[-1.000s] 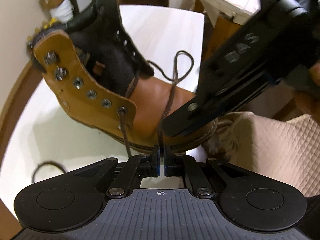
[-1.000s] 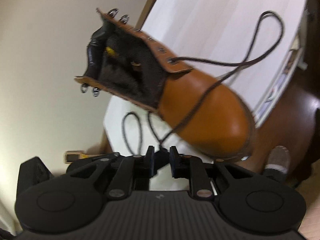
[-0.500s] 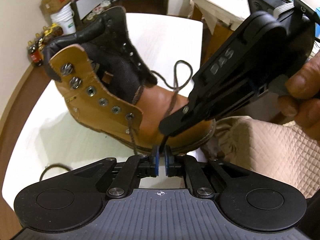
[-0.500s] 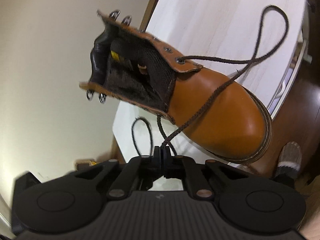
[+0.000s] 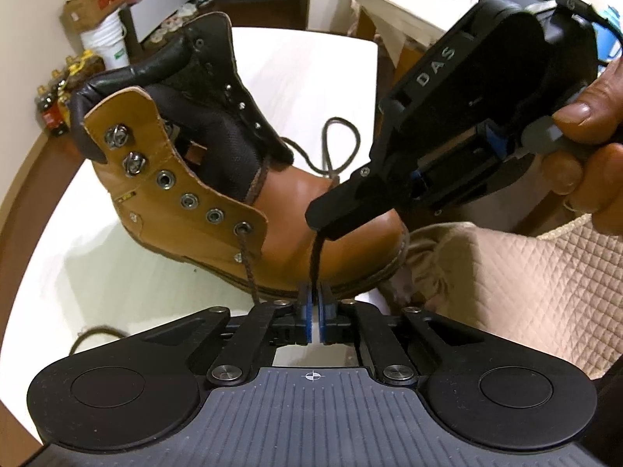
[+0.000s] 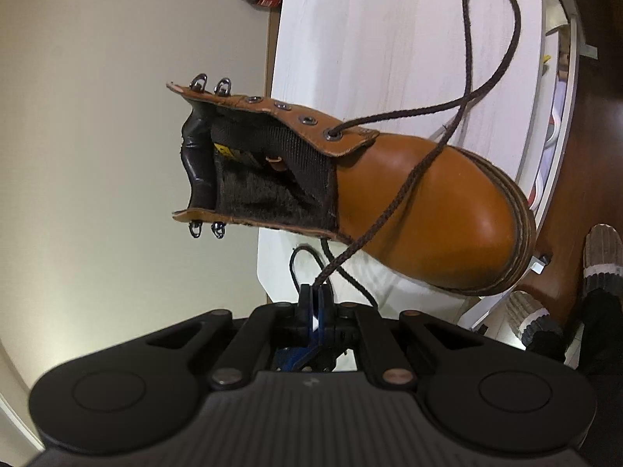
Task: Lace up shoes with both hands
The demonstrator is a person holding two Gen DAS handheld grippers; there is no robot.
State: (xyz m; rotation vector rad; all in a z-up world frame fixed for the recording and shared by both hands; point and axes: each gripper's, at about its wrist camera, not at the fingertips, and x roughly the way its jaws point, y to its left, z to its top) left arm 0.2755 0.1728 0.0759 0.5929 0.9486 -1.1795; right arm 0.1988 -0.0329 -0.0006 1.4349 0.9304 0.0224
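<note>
A tan leather boot [image 5: 296, 194] [image 6: 447, 202] stands on the white table [image 5: 303, 70], its tongue open and only the lowest eyelets threaded. A dark brown lace [image 6: 389, 210] leaves one lowest eyelet, loops over the table and crosses the toe into my right gripper [image 6: 316, 295], which is shut on it. In the left wrist view the right gripper [image 5: 323, 227] hangs over the toe, and the short lace end [image 5: 314, 257] drops from it into my left gripper [image 5: 314, 299]. The left jaws are closing, and their pads pinch the lace tip.
The other lace [image 5: 249, 268] runs down from the near eyelet and loops on the table [image 5: 97, 330]. A quilted beige cloth [image 5: 525, 292] lies at the table's right edge. A hand [image 5: 584, 155] holds the right gripper. Slippered feet [image 6: 599, 257] stand on the floor.
My right gripper went from open around the lace to shut on it, and rolled. In the left wrist view it has drawn up and back from the left gripper, baring a short stretch of lace.
</note>
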